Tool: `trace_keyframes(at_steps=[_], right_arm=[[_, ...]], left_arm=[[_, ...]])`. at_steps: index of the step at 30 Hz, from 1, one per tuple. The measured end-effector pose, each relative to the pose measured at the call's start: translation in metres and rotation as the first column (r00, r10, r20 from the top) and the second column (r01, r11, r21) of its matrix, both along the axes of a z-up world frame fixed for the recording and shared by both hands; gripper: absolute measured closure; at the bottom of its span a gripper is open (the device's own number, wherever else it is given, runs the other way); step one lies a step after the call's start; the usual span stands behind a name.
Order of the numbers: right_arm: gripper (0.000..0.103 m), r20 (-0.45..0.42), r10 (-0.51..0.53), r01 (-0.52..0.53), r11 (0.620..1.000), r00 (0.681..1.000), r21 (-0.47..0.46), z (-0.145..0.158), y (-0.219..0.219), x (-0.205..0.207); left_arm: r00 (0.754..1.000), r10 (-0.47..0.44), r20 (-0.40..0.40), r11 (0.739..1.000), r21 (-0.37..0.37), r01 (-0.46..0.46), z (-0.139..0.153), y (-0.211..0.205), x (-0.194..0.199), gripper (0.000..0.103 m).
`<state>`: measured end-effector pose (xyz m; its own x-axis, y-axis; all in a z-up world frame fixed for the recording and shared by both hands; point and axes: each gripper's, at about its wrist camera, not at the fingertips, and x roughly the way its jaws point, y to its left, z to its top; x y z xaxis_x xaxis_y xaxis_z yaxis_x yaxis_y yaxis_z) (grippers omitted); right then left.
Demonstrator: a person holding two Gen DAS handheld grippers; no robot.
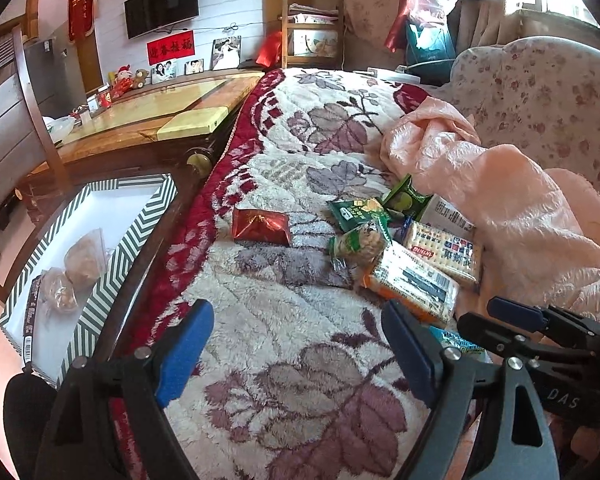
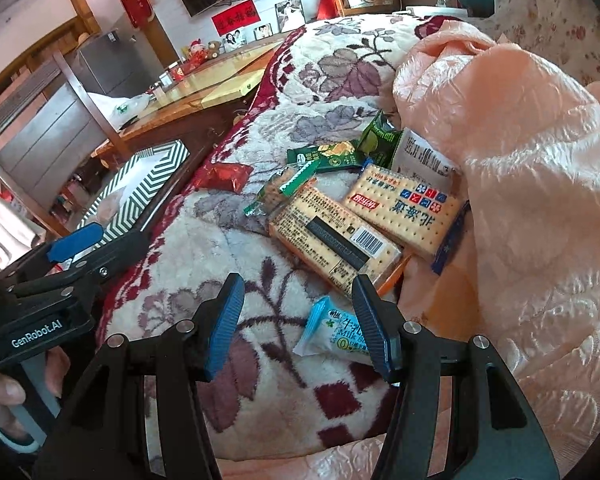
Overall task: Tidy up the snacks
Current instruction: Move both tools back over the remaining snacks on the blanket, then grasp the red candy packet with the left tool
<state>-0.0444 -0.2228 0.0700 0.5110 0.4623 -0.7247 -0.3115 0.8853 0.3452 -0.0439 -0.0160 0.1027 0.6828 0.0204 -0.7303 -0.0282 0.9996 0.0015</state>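
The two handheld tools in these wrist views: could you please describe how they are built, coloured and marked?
Both are black frames with silver pivot screws. The left tool and the right tool each carry two blue ribbed finger pads. In the right wrist view, the left tool's body reads "GenRobot.AI" in white and has a grey handle. In the left wrist view, the right tool's body shows the letters "DAS".

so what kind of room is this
Probably a home living room: a wall-mounted TV, framed family photos on a wooden table, and a floral plush blanket where the snacks lie.
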Motion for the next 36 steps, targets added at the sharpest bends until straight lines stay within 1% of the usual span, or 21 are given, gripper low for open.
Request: trace_keyframes(at_steps=[4, 7, 9, 12, 13, 14, 17, 21, 24, 27, 29, 32, 36], right_arm=[[0.045, -0.018, -0.005, 0.006, 0.999, 1.000, 0.039, 0.000, -0.005, 0.000], [0.045, -0.022, 0.012, -0.011, 0.998, 1.000, 0.054, 0.001, -0.004, -0.001], [0.045, -0.014, 0.026, -0.025, 0.999, 1.000, 0.045, 0.003, -0.002, -0.003], [0.044, -0.001, 0.035, -0.035, 0.998, 0.999, 0.050, 0.006, -0.002, -0.008], [0.040, 0.001, 0.033, -0.033, 0.998, 0.999, 0.049, 0.006, -0.003, -0.008], [0.038, 0.003, 0.030, -0.030, 0.998, 1.000, 0.047, 0.006, -0.003, -0.008], [0.038, 0.002, 0.024, -0.024, 0.999, 1.000, 0.044, 0.006, -0.002, -0.006], [0.038, -0.032, 0.033, -0.032, 0.999, 0.999, 0.043, 0.004, 0.002, -0.001], [0.038, -0.031, 0.037, -0.035, 0.998, 0.999, 0.054, 0.006, 0.006, 0.003], [0.038, -0.043, 0.028, -0.026, 0.999, 0.999, 0.040, 0.006, 0.010, 0.015], [0.038, -0.051, 0.022, -0.019, 0.999, 0.998, 0.046, 0.005, 0.010, 0.021], [0.038, -0.065, 0.013, -0.010, 0.999, 0.998, 0.048, 0.003, 0.009, 0.029], [0.038, -0.092, 0.009, -0.005, 0.999, 0.996, 0.047, -0.003, 0.008, 0.037]], left_arm=[[1.000, -0.014, -0.012, 1.000, 0.004, 0.015, 0.001, 0.002, 0.000, 0.016], [1.000, -0.013, -0.028, 1.000, -0.015, 0.013, 0.006, 0.011, 0.001, 0.016], [1.000, 0.004, -0.028, 0.999, -0.039, -0.005, 0.012, 0.024, 0.003, 0.015], [0.998, 0.054, -0.032, 0.997, -0.058, -0.055, 0.015, 0.045, 0.005, 0.011], [0.997, 0.063, -0.035, 0.996, -0.065, -0.066, 0.014, 0.052, 0.006, 0.011], [0.997, 0.071, -0.039, 0.995, -0.070, -0.073, 0.012, 0.056, 0.008, 0.011], [0.997, 0.067, -0.047, 0.994, -0.080, -0.071, 0.005, 0.065, 0.016, 0.010], [0.995, 0.040, -0.091, 0.995, -0.090, -0.048, -0.011, 0.066, 0.037, 0.010], [0.993, 0.034, -0.112, 0.993, -0.107, -0.046, -0.020, 0.066, 0.057, 0.010], [0.992, 0.032, -0.126, 0.991, -0.124, -0.048, -0.024, 0.068, 0.076, 0.010], [0.992, 0.032, -0.125, 0.991, -0.128, -0.048, -0.026, 0.068, 0.090, 0.010], [0.990, 0.028, -0.138, 0.992, -0.120, -0.045, -0.031, 0.066, 0.111, 0.010], [0.987, 0.013, -0.163, 0.995, -0.091, -0.028, -0.042, 0.063, 0.136, 0.010]])
